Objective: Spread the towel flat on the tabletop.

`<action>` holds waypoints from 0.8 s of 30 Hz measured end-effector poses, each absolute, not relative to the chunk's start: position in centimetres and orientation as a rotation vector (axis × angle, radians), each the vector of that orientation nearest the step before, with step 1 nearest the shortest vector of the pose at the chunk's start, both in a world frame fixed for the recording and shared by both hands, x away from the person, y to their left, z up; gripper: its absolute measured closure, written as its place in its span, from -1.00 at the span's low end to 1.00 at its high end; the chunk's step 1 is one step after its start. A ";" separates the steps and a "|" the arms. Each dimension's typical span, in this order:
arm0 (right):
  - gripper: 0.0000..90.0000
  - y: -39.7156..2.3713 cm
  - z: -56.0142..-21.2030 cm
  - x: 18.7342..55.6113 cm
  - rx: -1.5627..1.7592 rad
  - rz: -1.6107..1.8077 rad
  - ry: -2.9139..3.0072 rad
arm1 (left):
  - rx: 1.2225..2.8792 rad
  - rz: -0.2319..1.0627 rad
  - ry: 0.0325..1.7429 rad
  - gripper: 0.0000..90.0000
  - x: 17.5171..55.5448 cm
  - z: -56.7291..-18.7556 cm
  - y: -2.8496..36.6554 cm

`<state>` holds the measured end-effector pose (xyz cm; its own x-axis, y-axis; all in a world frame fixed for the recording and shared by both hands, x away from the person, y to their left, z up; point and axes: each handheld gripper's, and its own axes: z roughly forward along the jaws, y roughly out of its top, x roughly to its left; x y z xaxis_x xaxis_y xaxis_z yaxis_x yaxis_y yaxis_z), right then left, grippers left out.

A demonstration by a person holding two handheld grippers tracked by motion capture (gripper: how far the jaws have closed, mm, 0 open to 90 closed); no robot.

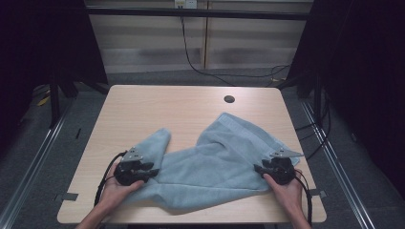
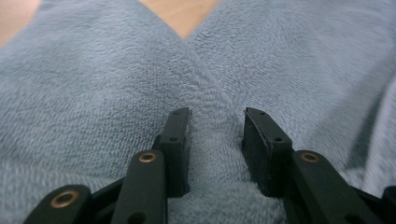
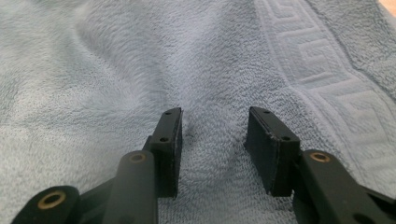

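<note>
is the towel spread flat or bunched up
Neither fully: the blue towel lies crumpled in a rough V on the table, its two ends angled away, with folds and ridges across the middle.

Legible text: none found | labels, brands, numbers, signs: none readable | towel (image 3: pixel 327 88) border: woven key pattern only, no lettering

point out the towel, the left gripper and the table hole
towel (image 1: pixel 210 164), high view, middle of the cloth
left gripper (image 1: pixel 152 172), high view, between its jaw tips
table hole (image 1: pixel 229 99), high view, its dark centre
</note>
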<state>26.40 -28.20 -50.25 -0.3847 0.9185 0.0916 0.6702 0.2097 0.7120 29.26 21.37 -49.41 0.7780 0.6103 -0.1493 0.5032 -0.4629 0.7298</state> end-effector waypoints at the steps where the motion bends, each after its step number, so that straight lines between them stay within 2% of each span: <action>1: 0.23 -28.2 -50.3 26.5 1.484 0.970 2.137 | 2.154 0.139 0.808 0.35 28.7 -49.2 21.6; 4: 0.22 -28.0 -50.4 27.2 1.471 0.962 2.127 | 2.142 0.099 0.790 0.31 28.1 -48.7 21.7; 7: 0.17 -27.6 -50.6 29.9 1.453 0.972 2.127 | 2.090 0.095 0.755 0.26 28.5 -47.4 21.4; 12: 0.14 -26.8 -51.0 34.2 1.466 1.033 2.107 | 2.053 0.107 0.784 0.26 30.4 -46.8 20.8; 14: 0.07 -26.0 -51.2 35.6 1.477 1.061 2.087 | 2.048 0.100 0.811 0.24 31.1 -46.9 20.4; 17: 0.03 -25.2 -51.3 36.9 1.467 1.072 2.085 | 2.072 0.120 0.807 0.24 31.5 -47.3 20.0; 18: -0.06 -23.8 -51.2 38.3 1.448 1.037 2.102 | 2.121 0.179 0.798 0.24 31.8 -47.9 19.7; 20: -0.11 -22.6 -51.0 39.1 1.420 0.985 2.140 | 2.125 0.153 0.833 0.28 32.0 -49.0 19.9; 24: -0.07 -21.7 -50.4 38.6 1.386 1.032 2.156 | 2.141 0.162 0.835 0.33 31.1 -49.3 20.3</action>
<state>38.60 -21.66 -50.39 -0.4437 0.8932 0.0731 0.6174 0.2455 0.7474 31.07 20.32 -49.29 0.7725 0.6145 -0.1603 0.5099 -0.4498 0.7333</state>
